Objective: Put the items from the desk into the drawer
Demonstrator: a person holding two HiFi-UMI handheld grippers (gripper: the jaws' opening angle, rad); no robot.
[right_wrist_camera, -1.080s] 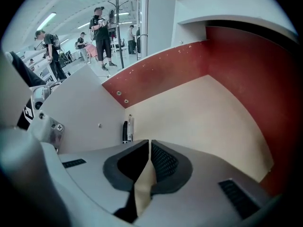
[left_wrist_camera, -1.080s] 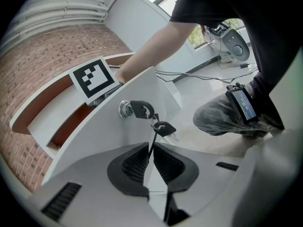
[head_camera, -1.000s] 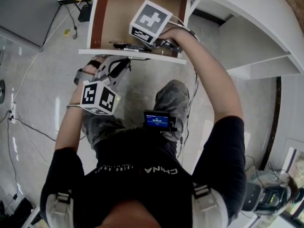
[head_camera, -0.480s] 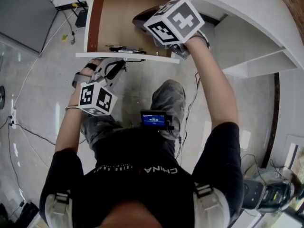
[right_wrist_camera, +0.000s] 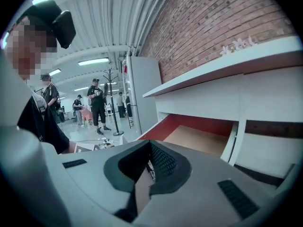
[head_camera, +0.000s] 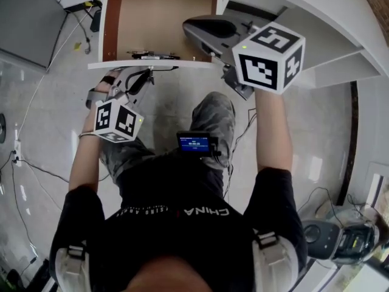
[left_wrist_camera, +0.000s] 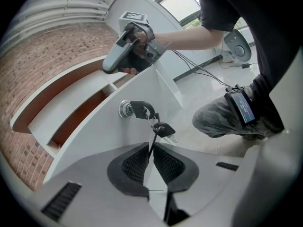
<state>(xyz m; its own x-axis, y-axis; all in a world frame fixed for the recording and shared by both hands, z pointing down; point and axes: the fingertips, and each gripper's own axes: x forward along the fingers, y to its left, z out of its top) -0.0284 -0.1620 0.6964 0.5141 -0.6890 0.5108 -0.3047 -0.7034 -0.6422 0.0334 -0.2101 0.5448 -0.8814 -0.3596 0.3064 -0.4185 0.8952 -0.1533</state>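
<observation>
The person wore a black T-shirt (head_camera: pixel 182 224) with short sleeves and white letters across the chest. The trousers (head_camera: pixel 214 115) were grey-green with blotchy camouflage patches. A little black box (head_camera: pixel 196 143) with a blue screen sat at the waist. White shoulder pads (head_camera: pixel 72 265) had grey straps. The left gripper (left_wrist_camera: pixel 152 146) and the right gripper (right_wrist_camera: pixel 149 149) were pale grey with dark, bumpy pads. Each carried a white cube (head_camera: pixel 269 56) with black square marks. A thin black cable (left_wrist_camera: pixel 191 64) came off the right one.
</observation>
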